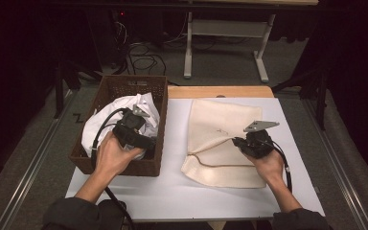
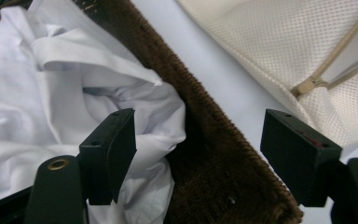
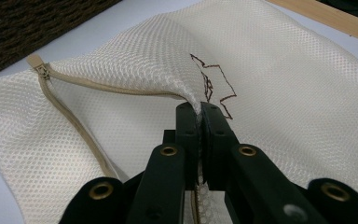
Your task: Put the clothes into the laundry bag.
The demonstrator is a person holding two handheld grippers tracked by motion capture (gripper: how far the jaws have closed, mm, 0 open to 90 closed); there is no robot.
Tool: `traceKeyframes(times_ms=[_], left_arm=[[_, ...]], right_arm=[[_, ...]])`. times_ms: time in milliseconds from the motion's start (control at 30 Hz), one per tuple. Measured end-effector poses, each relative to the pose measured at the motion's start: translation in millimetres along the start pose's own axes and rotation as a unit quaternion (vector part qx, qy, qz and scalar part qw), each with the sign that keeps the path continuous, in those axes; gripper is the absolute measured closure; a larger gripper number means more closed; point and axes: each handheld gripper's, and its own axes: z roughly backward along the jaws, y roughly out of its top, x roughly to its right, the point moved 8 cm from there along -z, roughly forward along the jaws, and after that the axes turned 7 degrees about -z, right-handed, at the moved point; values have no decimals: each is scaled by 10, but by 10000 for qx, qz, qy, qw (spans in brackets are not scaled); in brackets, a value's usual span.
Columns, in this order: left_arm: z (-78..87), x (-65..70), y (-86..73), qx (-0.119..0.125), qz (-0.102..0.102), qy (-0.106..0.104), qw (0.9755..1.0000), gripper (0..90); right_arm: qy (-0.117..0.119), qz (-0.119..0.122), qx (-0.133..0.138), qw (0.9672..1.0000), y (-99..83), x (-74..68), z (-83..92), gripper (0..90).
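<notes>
Two claws at work: right claw (image 3: pixel 200 109) pinches the mesh bag (image 1: pixel 220 129) open; left claw (image 2: pixel 200 154), wide, hovers over the white garment (image 2: pixel 42 93) in the basket (image 1: pixel 158 120), seemingly yet unbagged.

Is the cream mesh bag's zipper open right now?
Open: the cream mesh laundry bag has its upper layer pinched up by the right gripper, zipper edges parted.

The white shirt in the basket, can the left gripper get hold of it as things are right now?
Probably yes. The left gripper hangs open over the white shirt in the brown basket, with nothing between its jaws and the cloth; one jaw is beside a fold.
</notes>
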Motion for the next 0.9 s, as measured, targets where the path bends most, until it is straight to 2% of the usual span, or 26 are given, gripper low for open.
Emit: traceKeyframes(times_ms=[133,267,367,433,600,800,900], left_arm=[[-9,-122,-62,-97,195,38,9998,240],[24,-273,-102,-112,357,203,9991,234],[61,-400,-125,-135,518,329,9980,232],[51,-473,-162,-238,604,486,9967,220],[8,-594,-265,-470,736,639,9941,215],[-123,-742,-406,-755,1035,639,9897,207],[-179,-793,-461,-835,1226,514,9876,204]], right_arm=[[-6,-19,-15,10000,-18,2,8,879],[11,-13,-9,10000,-30,16,4,879],[14,-52,-33,10000,-36,25,0,879],[19,-41,-18,10000,-42,21,-10,879],[21,-52,-57,10000,-73,17,-27,878],[43,-121,-18,9999,-76,33,-19,878],[49,-85,-21,9999,-87,26,-25,878]])
